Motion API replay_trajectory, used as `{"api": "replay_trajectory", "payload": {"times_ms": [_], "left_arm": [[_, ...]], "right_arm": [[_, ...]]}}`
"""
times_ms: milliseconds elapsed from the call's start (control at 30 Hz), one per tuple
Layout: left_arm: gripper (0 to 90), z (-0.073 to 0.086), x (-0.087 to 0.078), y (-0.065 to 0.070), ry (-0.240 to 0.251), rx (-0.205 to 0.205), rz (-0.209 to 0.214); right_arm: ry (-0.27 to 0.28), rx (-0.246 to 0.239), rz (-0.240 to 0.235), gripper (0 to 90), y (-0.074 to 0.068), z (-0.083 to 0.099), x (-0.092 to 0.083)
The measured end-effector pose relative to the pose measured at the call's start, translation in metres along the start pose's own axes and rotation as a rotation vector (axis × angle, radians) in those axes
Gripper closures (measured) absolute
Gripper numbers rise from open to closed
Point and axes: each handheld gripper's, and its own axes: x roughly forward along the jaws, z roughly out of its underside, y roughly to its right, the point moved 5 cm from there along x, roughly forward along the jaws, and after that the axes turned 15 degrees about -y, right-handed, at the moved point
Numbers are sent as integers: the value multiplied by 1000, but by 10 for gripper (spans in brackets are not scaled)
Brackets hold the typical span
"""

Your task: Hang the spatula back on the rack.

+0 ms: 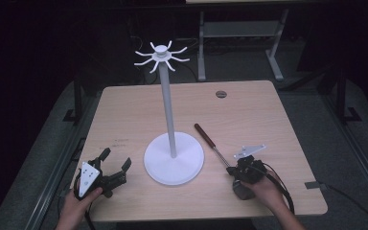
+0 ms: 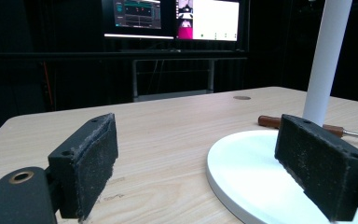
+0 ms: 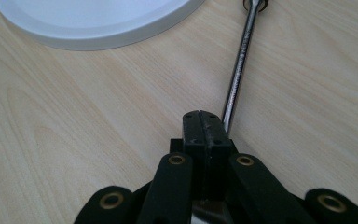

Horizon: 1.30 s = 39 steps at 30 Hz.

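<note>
Two grippers rest low on the table (image 1: 124,103): my left gripper (image 1: 116,168) sits with jaws wide and empty beside the stand (image 1: 173,163), while my right gripper (image 3: 205,128) has its jaws pressed fully together just beside the metal shaft of the tool (image 1: 212,142), which lies right of the stand's base, wooden handle pointing away. I judge the shaft lies outside the pads, so I would open first, straddle it squarely, then close before lifting.
</note>
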Motion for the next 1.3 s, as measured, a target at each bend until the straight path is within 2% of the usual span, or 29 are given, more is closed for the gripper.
{"api": "replay_trajectory", "payload": {"times_ms": [267,467,667,1067,1300], "left_arm": [[127,0,0,0,0,-1,1],[126,0,0,-1,4,-11,-8],[126,0,-1,-1,7,-15,-7],[127,0,-1,0,6,-4,0],[127,0,0,0,3,-7,-1]], "right_arm": [[-6,-6,9,899,0,-4,5],[-5,6,41,899,14,-2,3],[-3,50,60,899,29,4,-1],[-3,79,86,899,50,8,-7],[13,93,121,898,69,12,-10]]}}
